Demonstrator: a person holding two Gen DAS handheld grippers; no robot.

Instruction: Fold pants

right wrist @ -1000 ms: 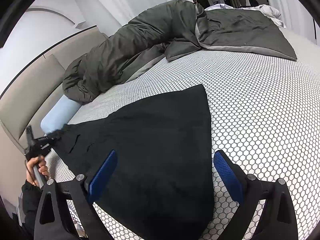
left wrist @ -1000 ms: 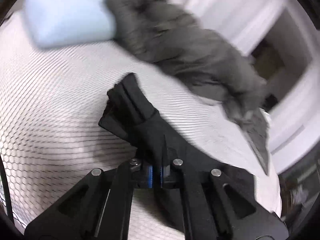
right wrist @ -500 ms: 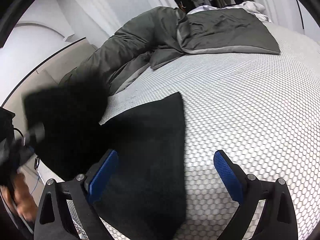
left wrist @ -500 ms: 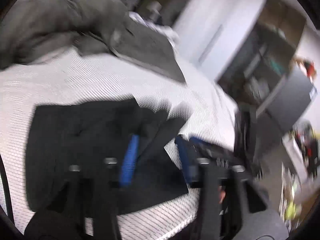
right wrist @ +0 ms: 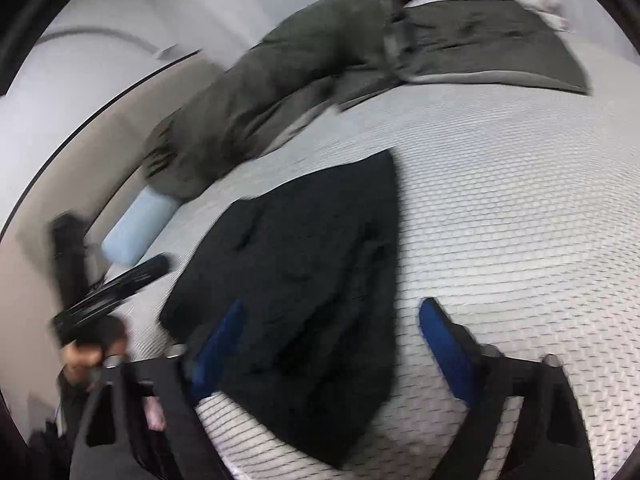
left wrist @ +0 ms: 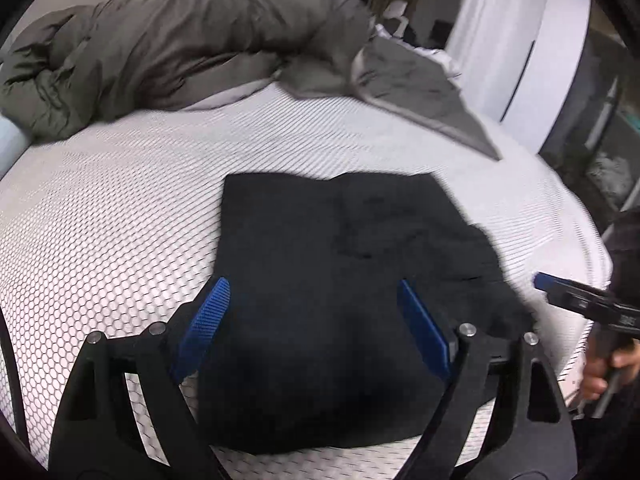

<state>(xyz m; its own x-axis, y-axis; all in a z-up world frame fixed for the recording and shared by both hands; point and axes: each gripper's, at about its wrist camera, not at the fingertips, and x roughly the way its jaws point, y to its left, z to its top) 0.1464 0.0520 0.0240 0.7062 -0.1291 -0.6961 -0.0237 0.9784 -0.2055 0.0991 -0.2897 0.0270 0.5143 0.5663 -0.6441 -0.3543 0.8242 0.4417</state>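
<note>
One pair of black pants (left wrist: 340, 280), seemingly folded, two empty grippers.

pants (left wrist: 340, 300) on bed (left wrist: 100, 220), near its front edge | duvet (left wrist: 180, 40) behind pants | pillow (right wrist: 138, 228) probably touching duvet's left end

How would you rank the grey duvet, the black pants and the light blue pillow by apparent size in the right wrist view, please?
1. grey duvet and black pants: similar, and the pants lie nearer the camera, so unranked
2. light blue pillow: clearly smallest, partly under the duvet
</note>
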